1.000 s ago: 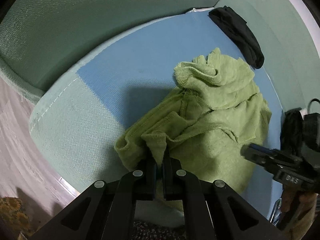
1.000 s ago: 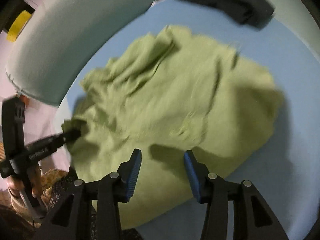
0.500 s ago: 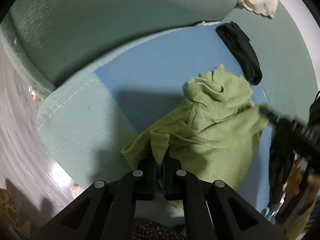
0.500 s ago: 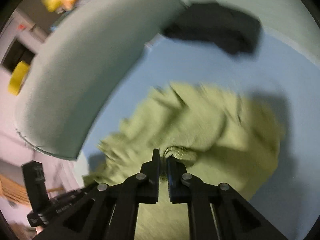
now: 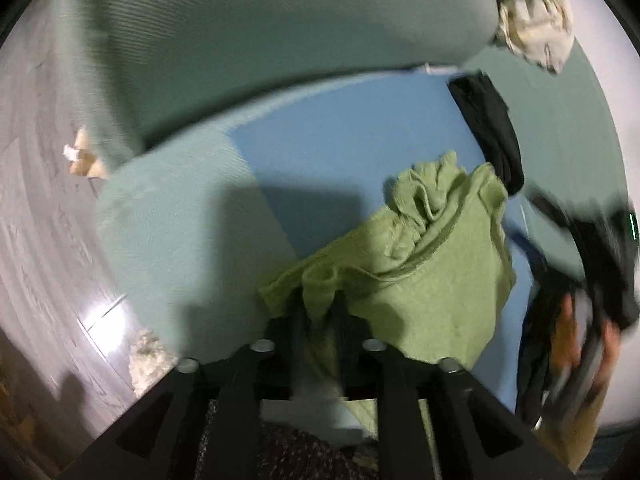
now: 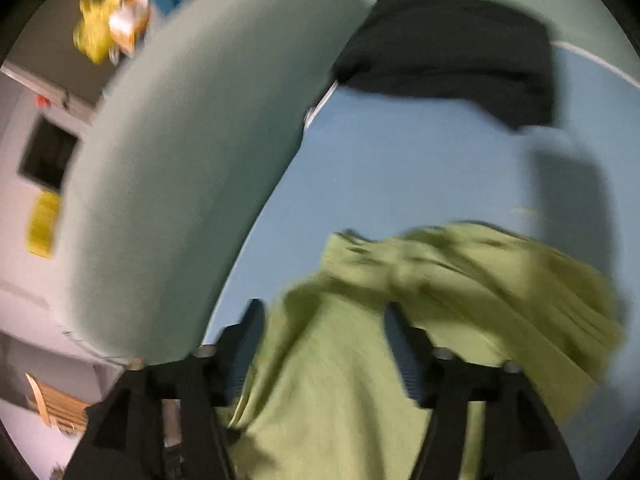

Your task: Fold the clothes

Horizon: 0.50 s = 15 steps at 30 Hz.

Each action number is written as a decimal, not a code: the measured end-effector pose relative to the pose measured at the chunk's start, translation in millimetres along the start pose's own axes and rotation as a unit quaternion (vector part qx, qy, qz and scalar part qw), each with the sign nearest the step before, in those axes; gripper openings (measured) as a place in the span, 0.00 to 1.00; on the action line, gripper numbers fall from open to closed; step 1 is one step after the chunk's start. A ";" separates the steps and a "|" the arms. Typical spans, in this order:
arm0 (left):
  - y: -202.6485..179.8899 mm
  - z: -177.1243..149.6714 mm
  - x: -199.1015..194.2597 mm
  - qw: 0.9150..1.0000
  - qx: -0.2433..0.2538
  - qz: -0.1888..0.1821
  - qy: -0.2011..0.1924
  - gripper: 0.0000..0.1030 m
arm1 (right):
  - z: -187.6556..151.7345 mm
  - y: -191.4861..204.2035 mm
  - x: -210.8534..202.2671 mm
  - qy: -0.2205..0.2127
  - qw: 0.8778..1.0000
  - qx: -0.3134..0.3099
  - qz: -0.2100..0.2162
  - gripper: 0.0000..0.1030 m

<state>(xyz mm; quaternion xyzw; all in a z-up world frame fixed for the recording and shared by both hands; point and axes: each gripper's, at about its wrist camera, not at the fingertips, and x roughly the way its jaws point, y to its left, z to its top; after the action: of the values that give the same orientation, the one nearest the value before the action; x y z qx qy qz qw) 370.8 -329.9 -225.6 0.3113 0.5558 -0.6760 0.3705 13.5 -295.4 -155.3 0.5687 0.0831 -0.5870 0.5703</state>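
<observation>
Left tongs had black fingers a little apart w/ a bunched fold of the green terry garment between them; whether it was actually gripped, can't tell. Right tongs gaped wide, blurred green cloth draped between the fingers, not pinched. Garment lay crumpled on the blue sofa seat. Beyond it: a black garment, then a ribbed teal cushion.
</observation>
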 end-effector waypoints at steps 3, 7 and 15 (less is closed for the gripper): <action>6.2 1.0 -10.6 1.000 -0.025 -0.006 -0.015 0.59 | -41.5 -25.1 -50.0 -0.025 0.999 0.014 -0.032 0.74; 13.7 -1.8 -11.4 0.999 -0.039 -0.023 -0.011 0.59 | -136.9 -65.9 -46.7 0.063 0.992 0.110 0.020 0.70; -6.4 -1.5 6.7 0.999 -0.026 -0.019 -0.010 0.57 | -218.6 -78.9 13.6 0.139 0.944 0.258 0.149 0.66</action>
<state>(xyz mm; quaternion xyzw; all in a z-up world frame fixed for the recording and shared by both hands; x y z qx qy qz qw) 361.8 -328.8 -228.2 0.2841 0.5748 -0.6716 0.3712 82.5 -113.6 -283.4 0.7784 -0.0785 -0.4116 0.4675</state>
